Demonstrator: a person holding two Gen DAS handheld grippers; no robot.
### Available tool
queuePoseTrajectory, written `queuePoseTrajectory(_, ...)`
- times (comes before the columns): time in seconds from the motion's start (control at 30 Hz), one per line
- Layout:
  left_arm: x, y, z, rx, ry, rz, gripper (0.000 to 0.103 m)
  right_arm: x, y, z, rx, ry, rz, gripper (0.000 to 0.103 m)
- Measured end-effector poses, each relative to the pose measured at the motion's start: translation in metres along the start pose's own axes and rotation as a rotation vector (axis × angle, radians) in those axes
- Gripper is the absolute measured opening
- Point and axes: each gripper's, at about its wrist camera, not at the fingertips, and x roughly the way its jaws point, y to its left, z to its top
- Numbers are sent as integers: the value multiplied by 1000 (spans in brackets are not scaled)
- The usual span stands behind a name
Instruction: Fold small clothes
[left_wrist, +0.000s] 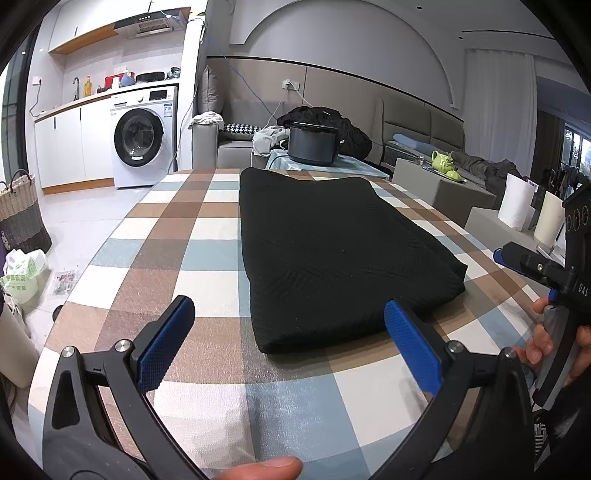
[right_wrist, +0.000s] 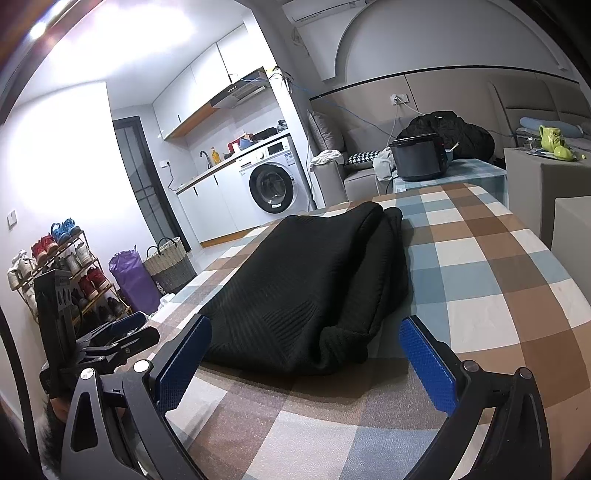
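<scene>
Black knit (left_wrist: 332, 251) lying folded on checked cloth (left_wrist: 177, 229). Left gripper (left_wrist: 288, 343) and right gripper (right_wrist: 306, 354) both hovering spread, grasping nothing. "DAS" showing on right gripper's body.

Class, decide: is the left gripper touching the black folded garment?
Cannot tell: in the left wrist view, the left gripper stands open, its right finger overlapping the black folded garment's near edge.

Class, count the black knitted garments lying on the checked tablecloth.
1: a folded black knitted garment lies mid-table on the checked tablecloth. Another may be hidden underneath.
</scene>
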Motion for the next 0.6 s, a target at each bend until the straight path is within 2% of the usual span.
queuePoseTrajectory(0.6,0,0,0,1,0,1,102,0,1,-1,0,1,0,103)
